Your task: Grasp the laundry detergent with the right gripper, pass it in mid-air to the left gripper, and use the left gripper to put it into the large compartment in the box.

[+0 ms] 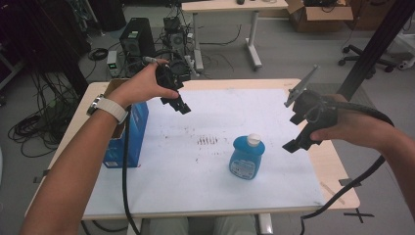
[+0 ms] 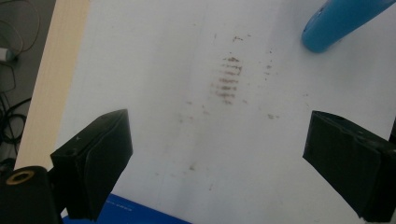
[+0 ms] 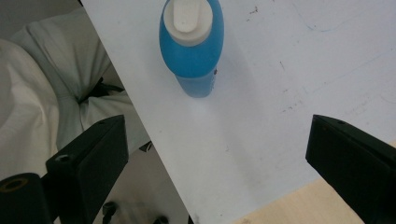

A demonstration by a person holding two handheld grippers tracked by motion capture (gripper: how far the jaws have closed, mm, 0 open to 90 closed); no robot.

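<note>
Both grippers' jaws are spread with nothing between them: left gripper (image 1: 180,104), right gripper (image 1: 296,142). No grasp is begun; bottle (image 1: 246,157) stands untouched, at four o'clock from table (image 1: 235,84) centre.

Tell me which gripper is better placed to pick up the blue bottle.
Probably the right gripper: it hovers open just beside the blue bottle, which sits ahead of its jaws in its own view. The left gripper, also open, hangs farther off, above the blue box.
</note>
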